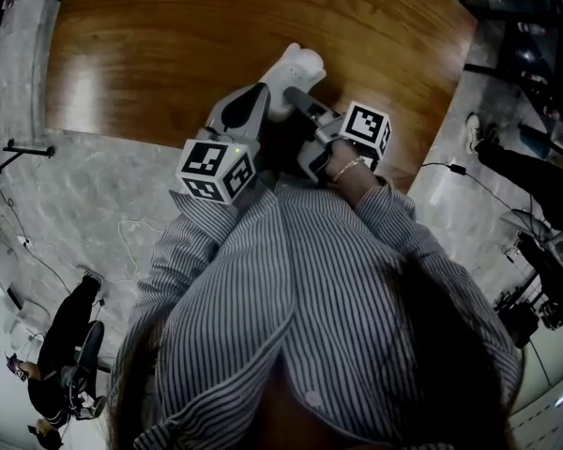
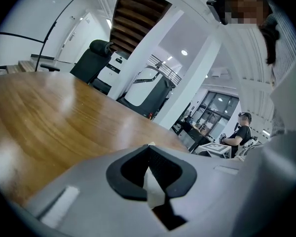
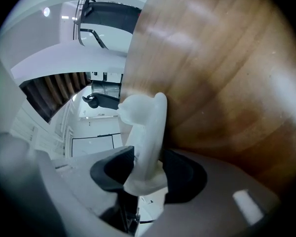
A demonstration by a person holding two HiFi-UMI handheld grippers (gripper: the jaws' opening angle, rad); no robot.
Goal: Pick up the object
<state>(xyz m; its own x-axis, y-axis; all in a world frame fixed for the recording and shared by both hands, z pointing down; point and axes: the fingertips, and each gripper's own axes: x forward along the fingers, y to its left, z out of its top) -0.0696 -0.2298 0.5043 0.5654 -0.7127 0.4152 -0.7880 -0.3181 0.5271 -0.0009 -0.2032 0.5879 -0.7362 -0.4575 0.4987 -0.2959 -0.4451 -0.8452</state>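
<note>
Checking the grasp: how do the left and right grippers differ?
Jaws: the right gripper stands wide, the left gripper almost closed. Hold: the right gripper clamps the thick body of the white object; the left gripper pinches only a thin white sliver, likely its edge. Both meet over the wooden table.

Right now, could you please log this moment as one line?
white moulded plastic piece over brown wooden table | right gripper: shut on it | left gripper: shut on its edge

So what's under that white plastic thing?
The brown wooden table lies beneath the white plastic object. The left tool and right tool cover its near end.
</note>
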